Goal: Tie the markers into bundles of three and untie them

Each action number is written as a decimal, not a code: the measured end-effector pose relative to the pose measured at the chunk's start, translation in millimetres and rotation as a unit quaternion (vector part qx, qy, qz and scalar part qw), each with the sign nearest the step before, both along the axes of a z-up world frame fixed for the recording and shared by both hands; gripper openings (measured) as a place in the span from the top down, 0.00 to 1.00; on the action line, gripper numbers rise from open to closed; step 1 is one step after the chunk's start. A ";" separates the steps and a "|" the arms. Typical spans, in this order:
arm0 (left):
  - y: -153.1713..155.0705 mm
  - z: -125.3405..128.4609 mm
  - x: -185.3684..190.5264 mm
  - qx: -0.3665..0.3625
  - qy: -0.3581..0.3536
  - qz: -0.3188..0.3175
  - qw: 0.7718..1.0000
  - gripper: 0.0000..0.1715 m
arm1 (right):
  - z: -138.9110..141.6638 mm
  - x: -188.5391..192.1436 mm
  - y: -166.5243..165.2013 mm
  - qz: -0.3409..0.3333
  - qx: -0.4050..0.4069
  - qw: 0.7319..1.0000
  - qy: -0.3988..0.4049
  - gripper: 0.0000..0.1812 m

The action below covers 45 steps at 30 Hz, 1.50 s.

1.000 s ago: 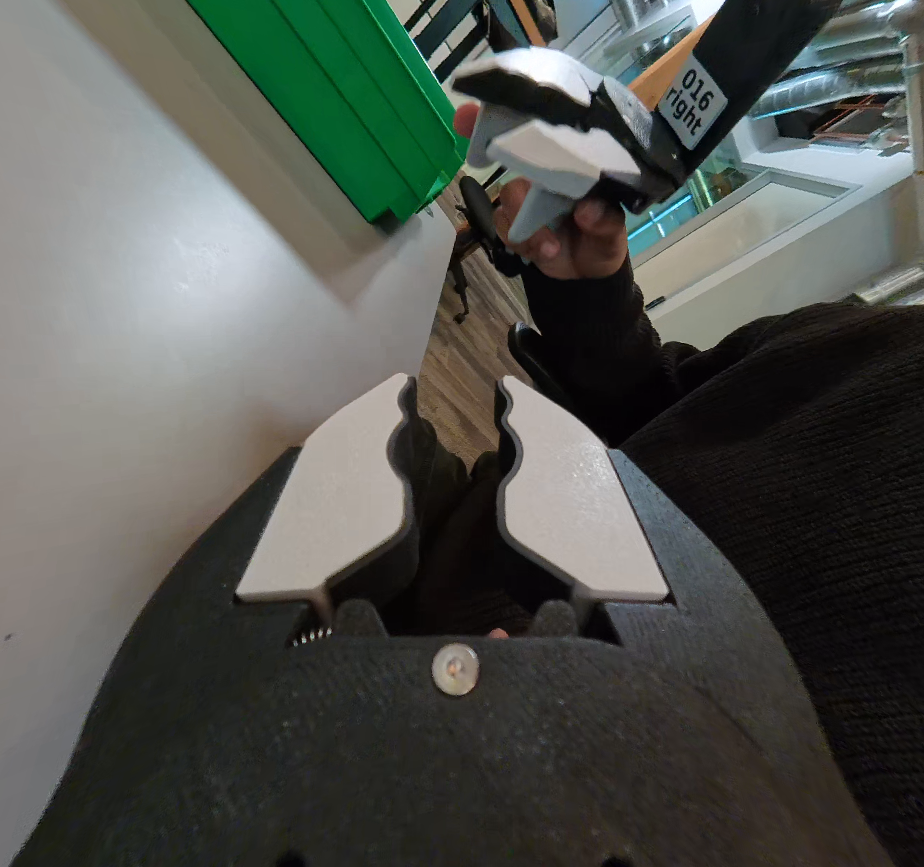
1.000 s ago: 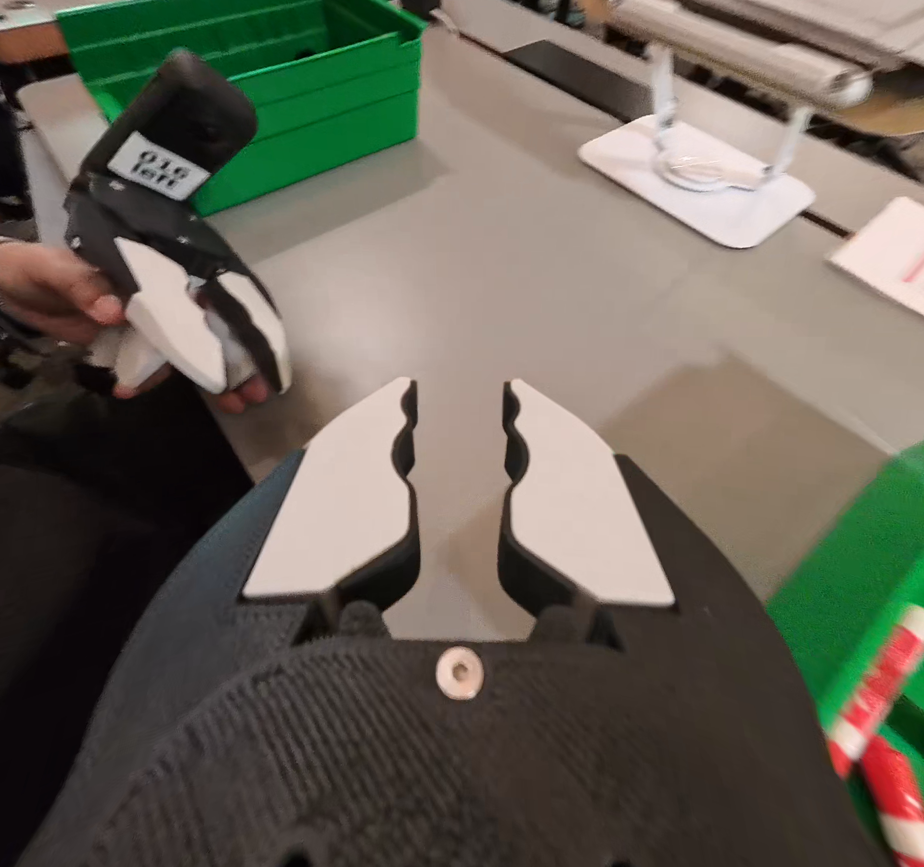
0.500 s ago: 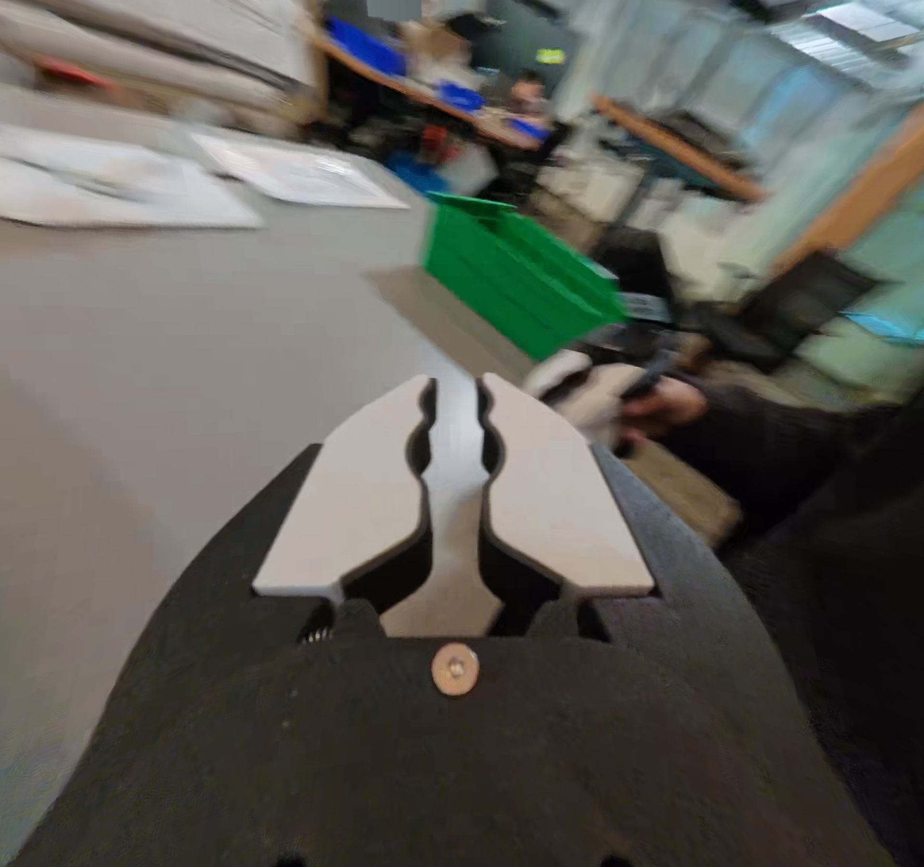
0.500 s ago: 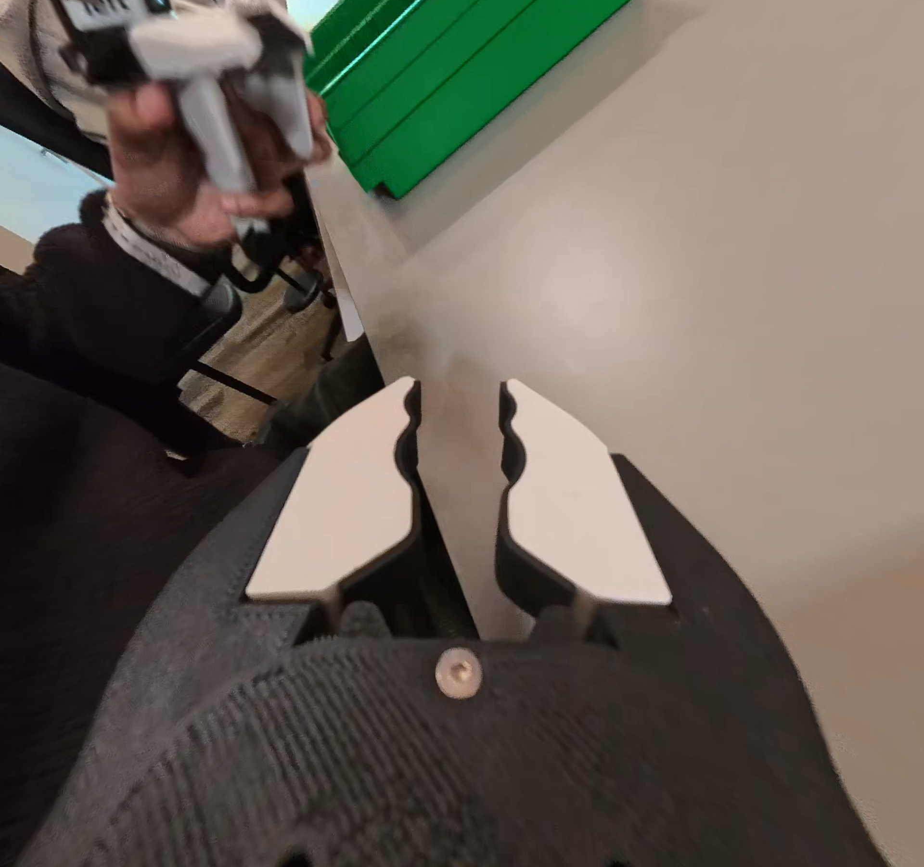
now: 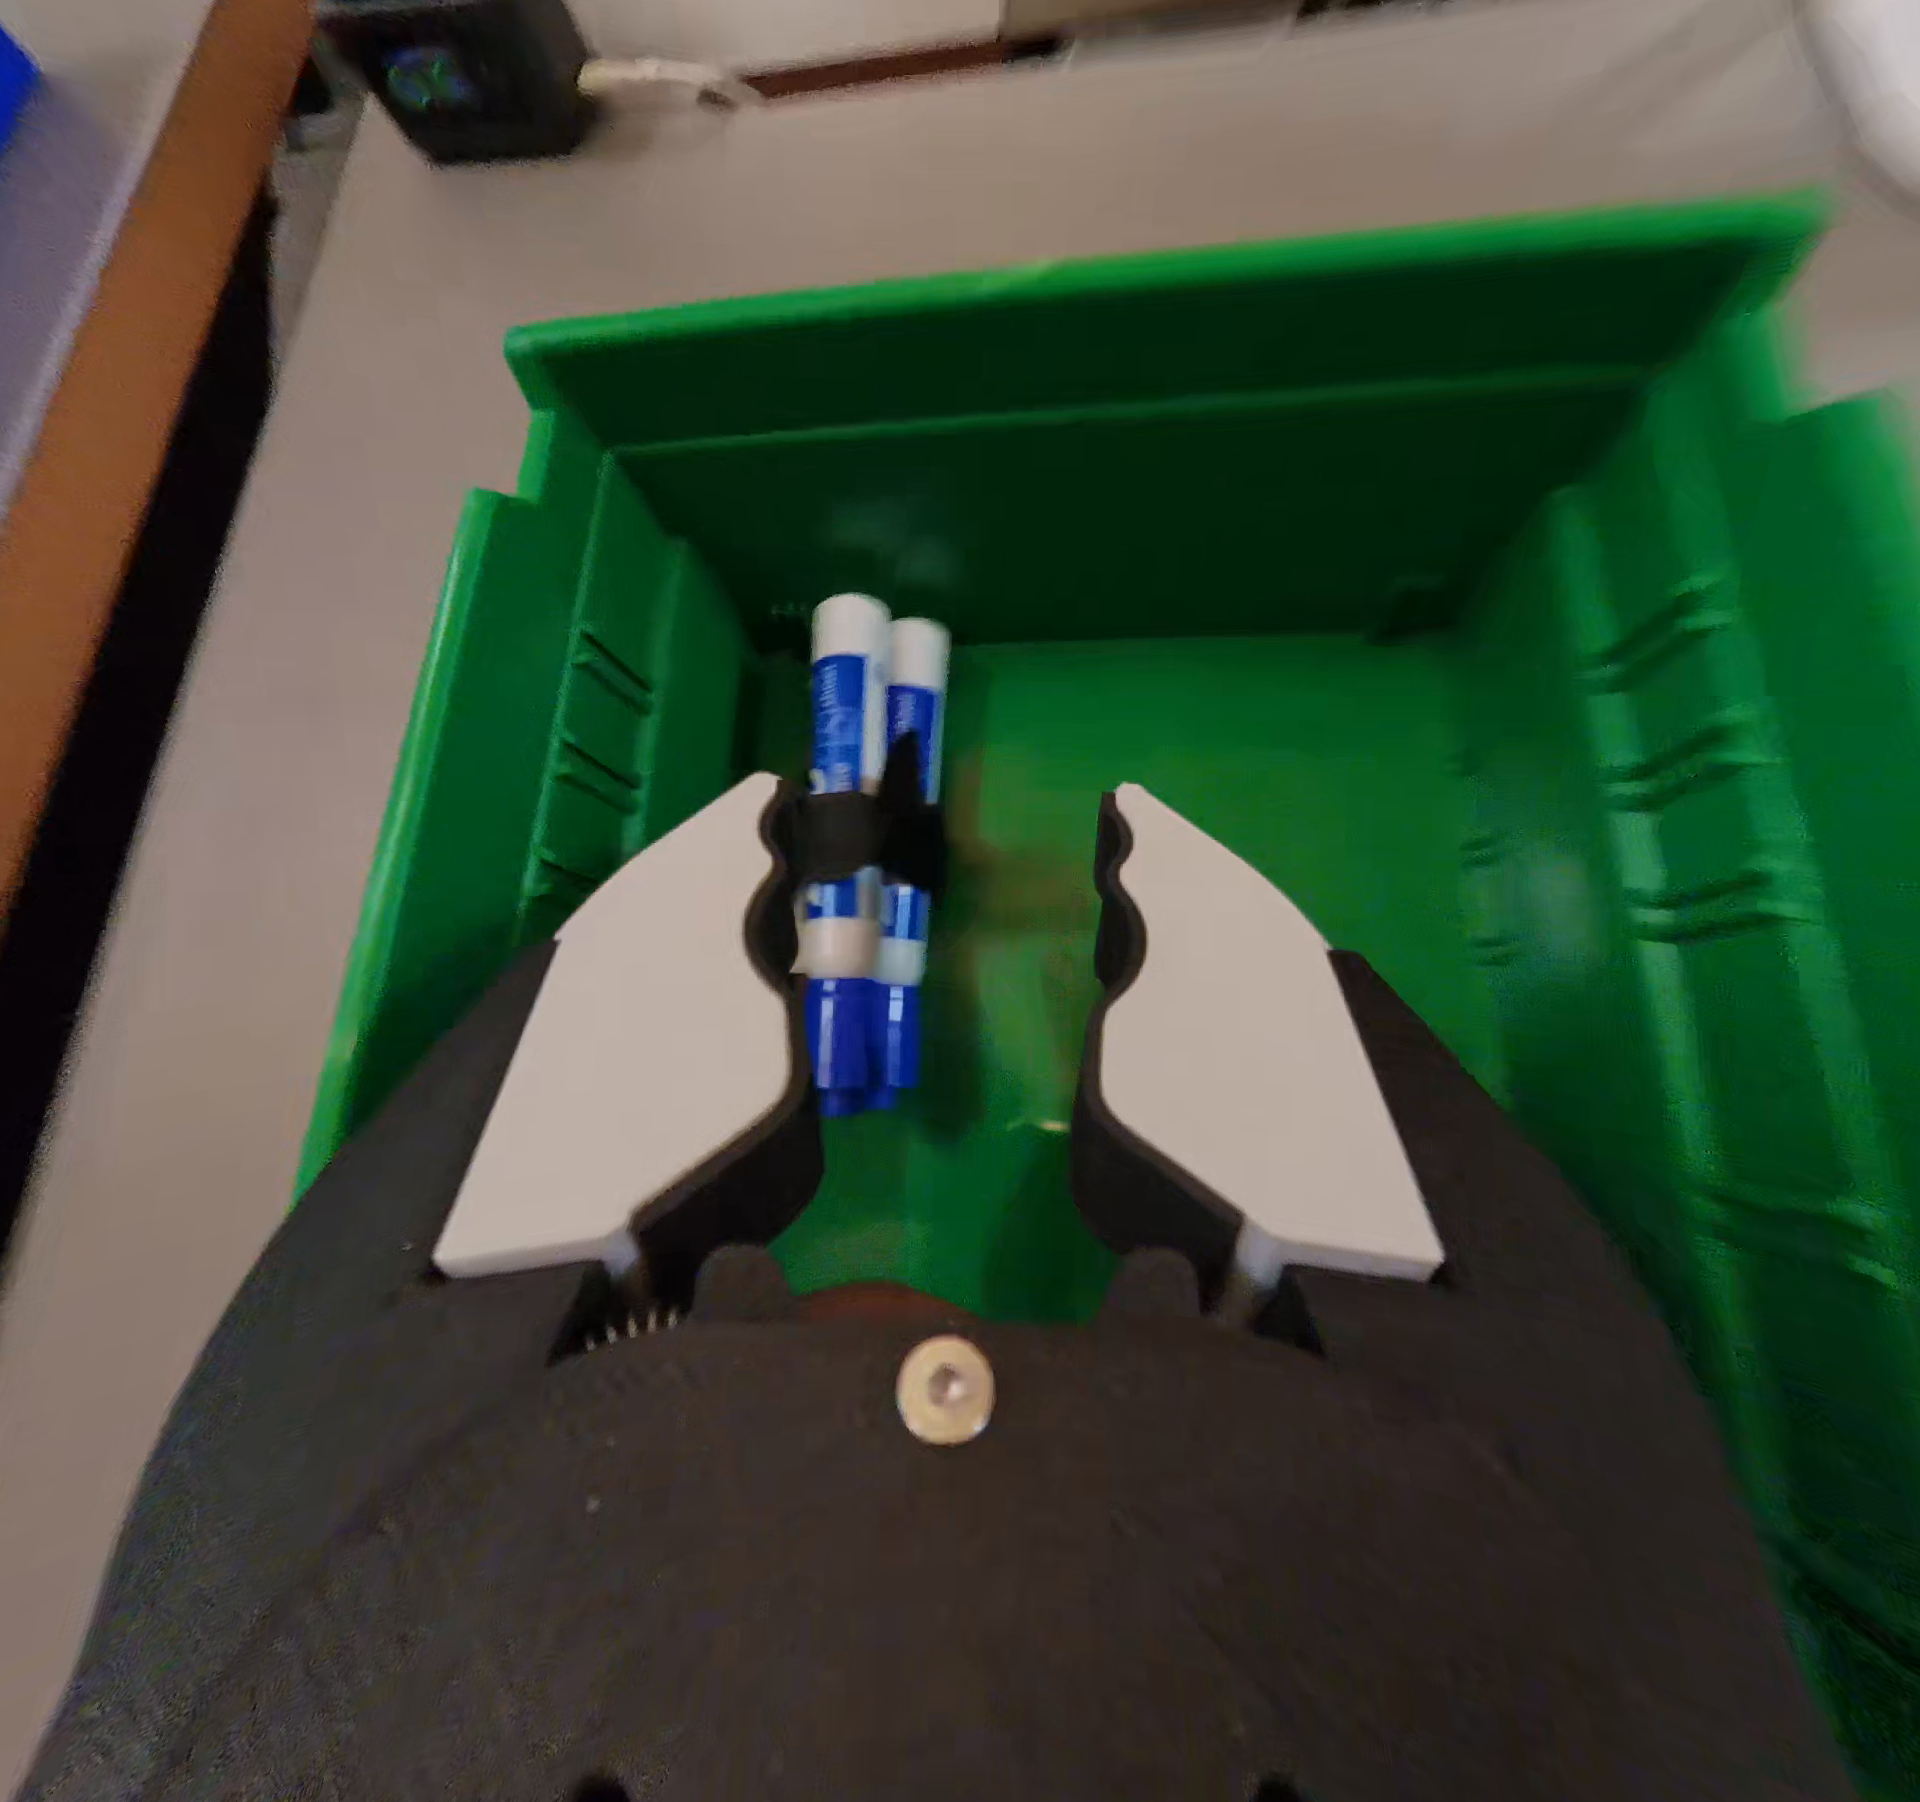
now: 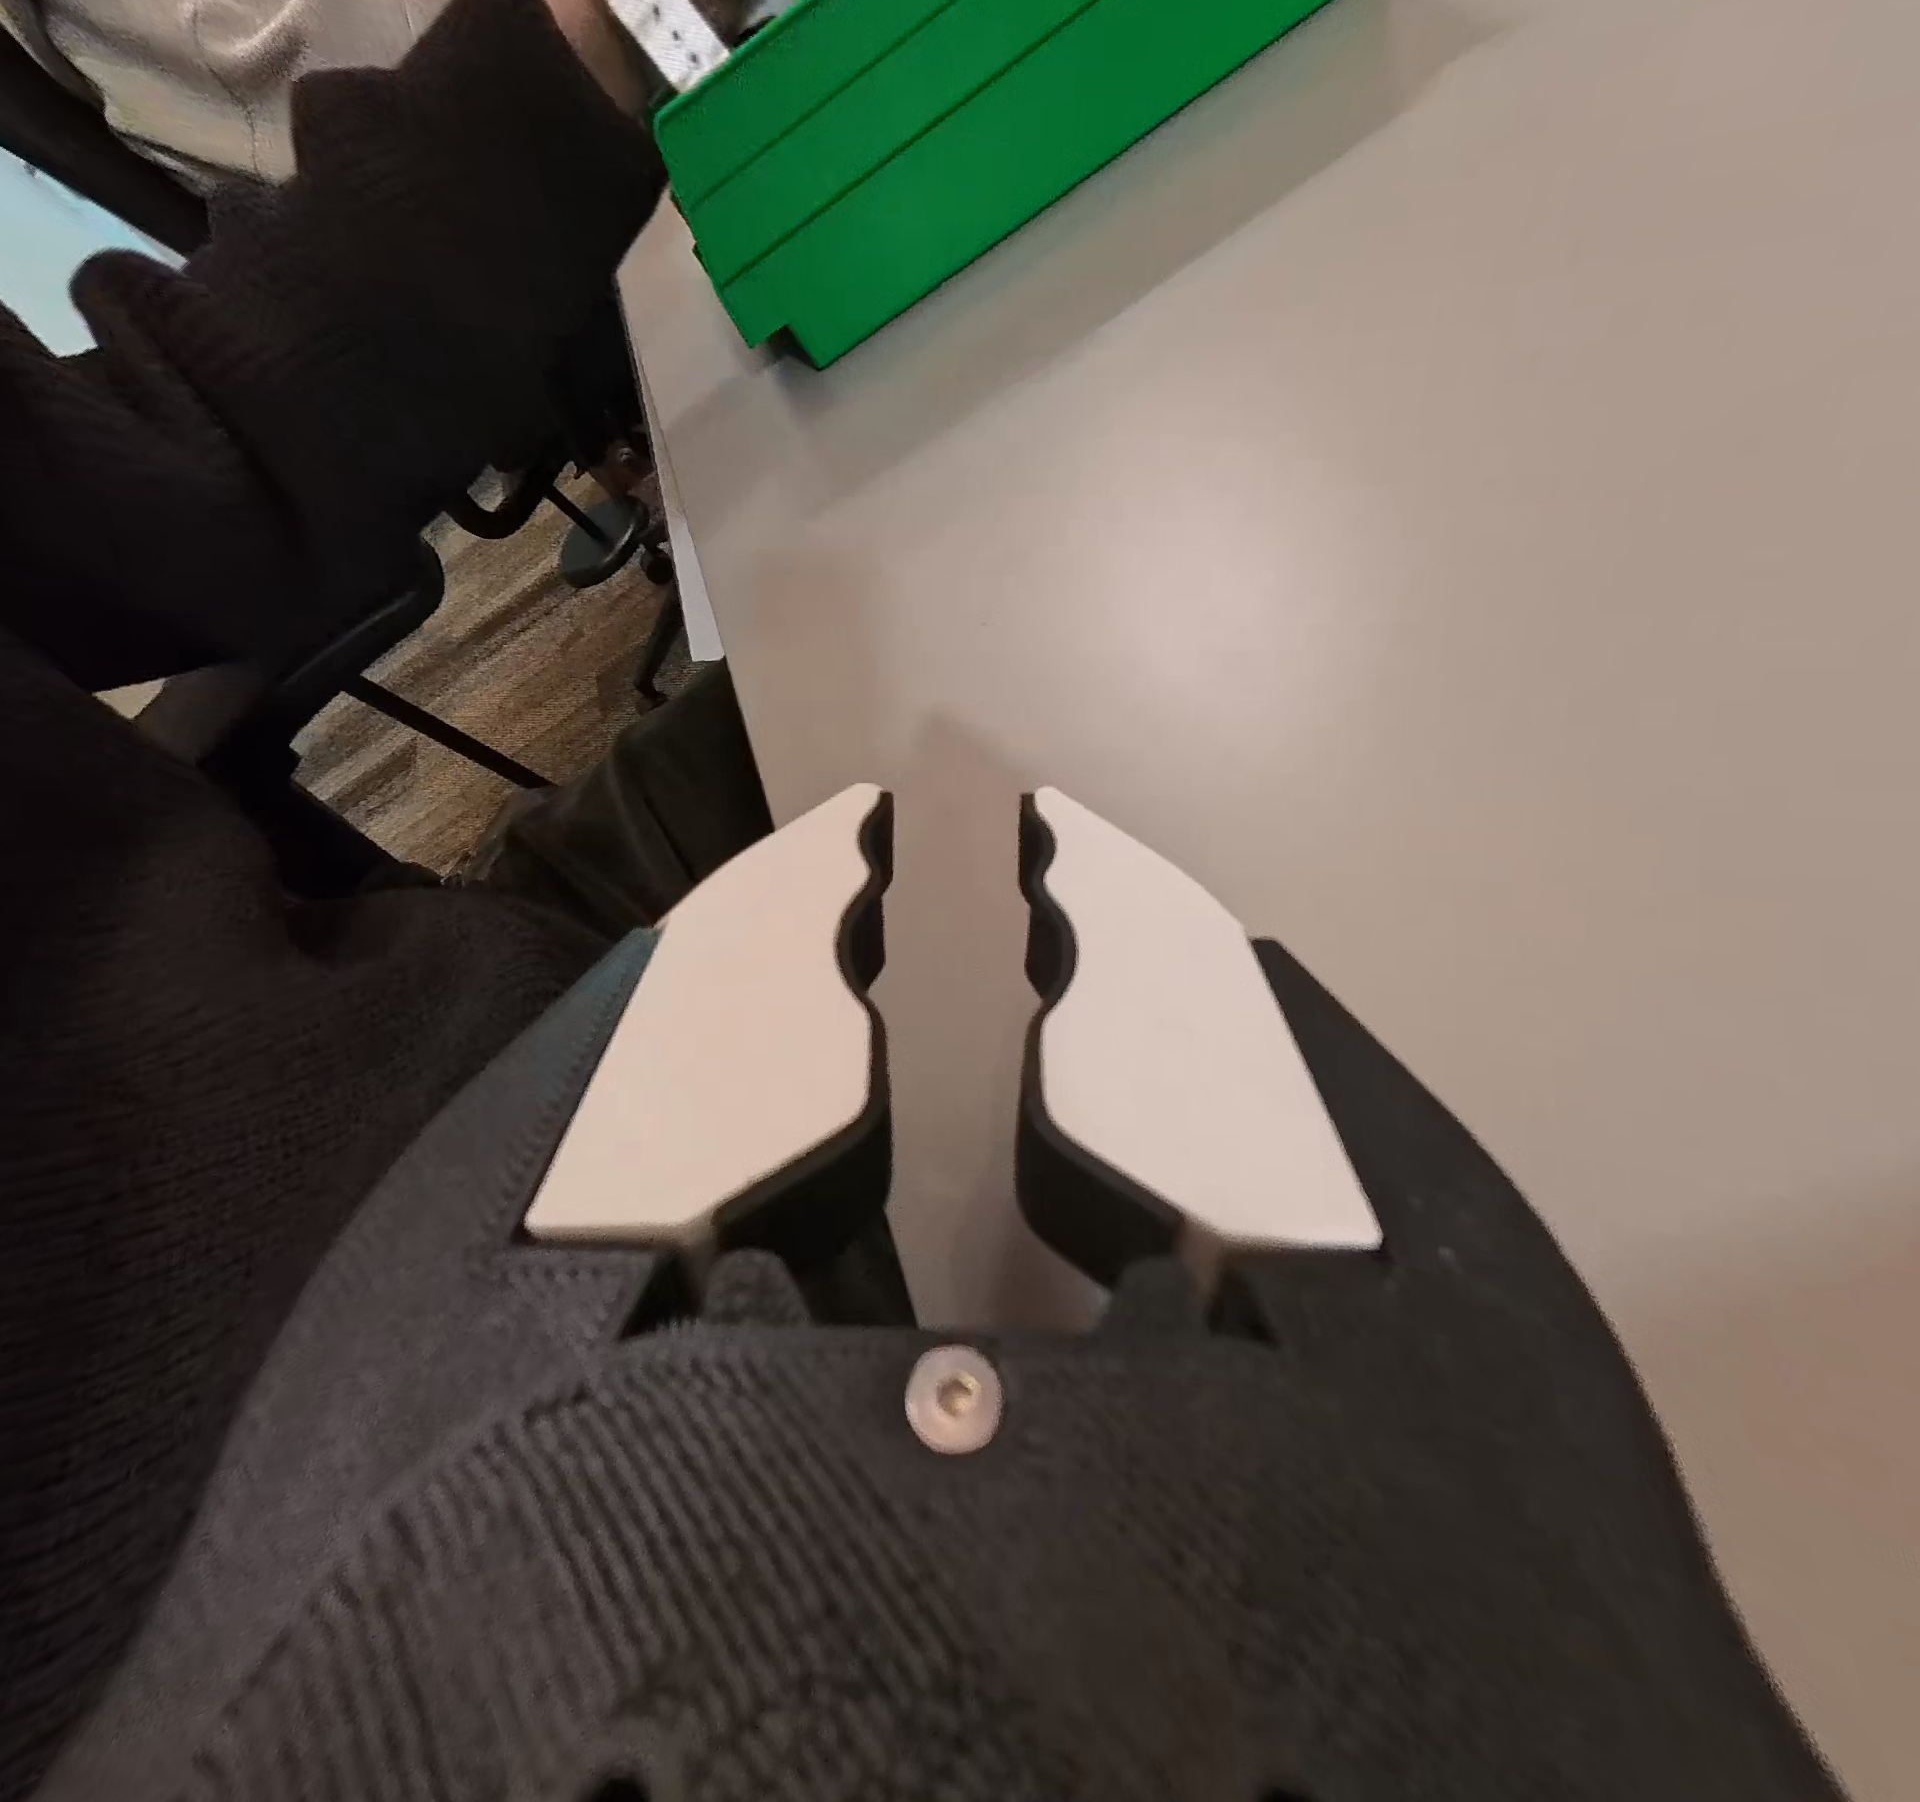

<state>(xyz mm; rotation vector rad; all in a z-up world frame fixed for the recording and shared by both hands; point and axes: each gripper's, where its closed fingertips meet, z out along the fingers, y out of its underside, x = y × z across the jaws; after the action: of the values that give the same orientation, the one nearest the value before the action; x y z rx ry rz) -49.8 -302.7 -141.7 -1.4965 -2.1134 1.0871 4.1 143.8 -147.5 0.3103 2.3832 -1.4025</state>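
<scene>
My left gripper is wide open and points down into a green plastic bin. On the bin floor lies a bundle of blue markers with white caps, held together by a black band. The bundle sits between the fingers, close against the left finger; whether they touch is unclear. My right gripper is open with a narrow gap and holds nothing. It hovers over the grey table near its front edge. The green bin's outer wall shows farther off in the right wrist view.
A black box-like device stands behind the bin at the back left, next to a wooden edge. In the right wrist view a black sleeve reaches toward the bin, and a chair base stands on the floor. My right fingertips sit around 45 centimetres from my left ones.
My left gripper has swung from looking across the table to pointing down into the green bin, and its jaws have opened much wider. My right gripper has stayed near the table edge.
</scene>
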 end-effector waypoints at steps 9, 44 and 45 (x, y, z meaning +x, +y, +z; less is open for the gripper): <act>-34.7 -30.4 3.1 -0.079 -0.107 0.039 0.990 0.72 | -5.1 -11.1 11.3 -0.016 -0.002 0.999 -0.035 0.87; 361.8 14.8 32.1 0.034 0.037 -0.518 0.854 0.88 | -0.5 -25.6 23.5 -0.067 -0.003 0.995 0.074 0.87; 367.3 2.0 37.0 0.041 0.027 -0.526 0.849 0.88 | -1.5 -26.9 24.3 -0.070 0.001 0.994 0.088 0.86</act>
<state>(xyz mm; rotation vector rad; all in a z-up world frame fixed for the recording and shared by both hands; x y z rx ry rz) -12.8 64.5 -139.8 -2.0894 -0.9293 0.5635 -22.8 168.1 -149.0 0.3760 2.5473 -1.5478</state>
